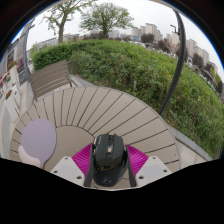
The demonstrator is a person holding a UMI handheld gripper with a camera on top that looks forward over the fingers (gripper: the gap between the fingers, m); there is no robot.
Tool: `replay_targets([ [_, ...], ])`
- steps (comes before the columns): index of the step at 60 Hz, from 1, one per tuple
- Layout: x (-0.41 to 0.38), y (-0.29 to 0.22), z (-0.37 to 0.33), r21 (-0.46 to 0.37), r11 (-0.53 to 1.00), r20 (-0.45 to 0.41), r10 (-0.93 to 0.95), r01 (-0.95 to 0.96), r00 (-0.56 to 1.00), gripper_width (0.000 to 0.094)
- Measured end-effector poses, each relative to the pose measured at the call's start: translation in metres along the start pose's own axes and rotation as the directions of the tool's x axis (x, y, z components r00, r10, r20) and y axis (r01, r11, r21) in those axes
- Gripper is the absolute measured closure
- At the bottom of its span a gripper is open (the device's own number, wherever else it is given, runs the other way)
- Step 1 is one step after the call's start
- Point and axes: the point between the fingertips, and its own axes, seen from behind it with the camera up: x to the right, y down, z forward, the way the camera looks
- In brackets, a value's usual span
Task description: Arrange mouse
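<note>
A black computer mouse point(109, 157) with a scroll wheel sits between my two fingers, its nose pointing away from me. The magenta pads point(82, 158) press against its left and right sides, so my gripper point(109, 162) is shut on it. The mouse is held just above a round slatted wooden table point(120, 110). The rear of the mouse is hidden below the fingers.
A pale lilac round mouse pad point(38, 139) lies on the table to the left of the fingers. A wooden bench point(50, 76) stands beyond the table at the left. A green hedge point(150, 65) and a dark pole point(178, 55) are behind.
</note>
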Motion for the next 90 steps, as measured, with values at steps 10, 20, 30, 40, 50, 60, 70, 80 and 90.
replay_targets([
  [10,-0.103,-0.060,-0.055,0.061,0.997,0.130,-0.052,0.044,0.990,0.0420],
  [20,-0.230,-0.067,-0.044,0.060,0.994,0.226,-0.099,0.088,0.969,0.0419],
  [30,-0.308,-0.030,0.014,0.036,0.987,0.257,-0.163,0.159,0.953,0.0416],
  [40,-0.315,-0.006,0.044,0.001,0.980,0.214,-0.194,0.198,0.957,0.0323],
  [50,-0.299,-0.025,-0.009,-0.012,0.979,0.181,-0.196,0.201,0.964,0.0089],
  [60,-0.247,-0.032,-0.127,-0.046,0.981,0.130,-0.184,0.191,0.974,0.0088],
  [70,-0.188,-0.007,-0.232,-0.096,0.982,0.073,-0.156,0.163,0.985,0.0087],
  [80,-0.157,0.019,-0.284,-0.113,0.989,0.044,-0.094,0.098,0.995,0.0089],
  [90,-0.144,0.017,-0.286,-0.088,0.993,0.016,-0.075,0.076,0.997,0.0087],
])
